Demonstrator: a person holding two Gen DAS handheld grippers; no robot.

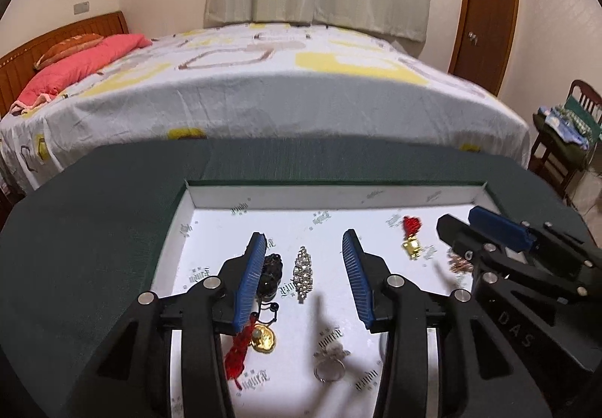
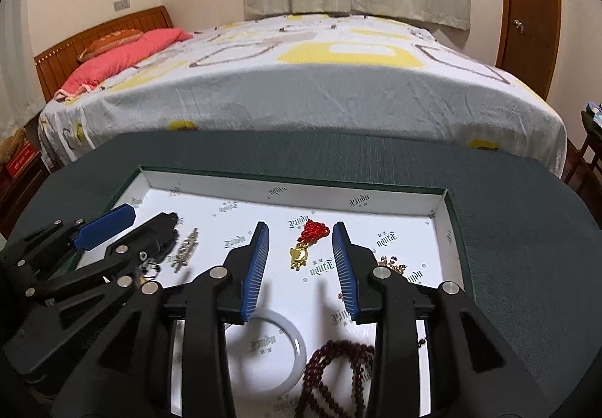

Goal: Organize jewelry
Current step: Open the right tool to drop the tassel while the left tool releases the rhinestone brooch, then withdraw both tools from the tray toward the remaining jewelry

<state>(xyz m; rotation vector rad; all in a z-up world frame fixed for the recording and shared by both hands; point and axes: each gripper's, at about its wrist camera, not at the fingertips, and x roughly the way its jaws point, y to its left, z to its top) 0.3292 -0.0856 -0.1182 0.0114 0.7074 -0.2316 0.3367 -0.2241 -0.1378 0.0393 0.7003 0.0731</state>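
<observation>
Both claws are hanging over the white tray (image 1: 210, 198) that is sitting on the dark green worktop (image 1: 94, 230), and both are standing apart, gripping nothing. The left claw (image 1: 303, 260) is hovering over the rhinestone clip (image 1: 303, 273), with the black bead piece (image 1: 271, 277) just beside its left pad. The right claw (image 2: 301, 256) is straddling the gold charm with a red knot (image 2: 305, 243) near the tray's far edge.

The risks, as I am judging them: the pieces are lying close together on the tray's left side, so a closing left claw is liable to catch the black beads along with the clip. The two claws are also working near each other, and a sideways reach could knock one into the other or scatter small pieces.

Counting what is showing: two gold charms with red knots, the second (image 1: 259, 339) lying toward the near left; one rhinestone clip; one black bead piece; one silver ring (image 1: 330, 367); one white bangle (image 2: 263, 346); one dark red bead string (image 2: 338, 365); and one rose-gold tangle (image 2: 393, 263) by the right edge, too hidden to name.
</observation>
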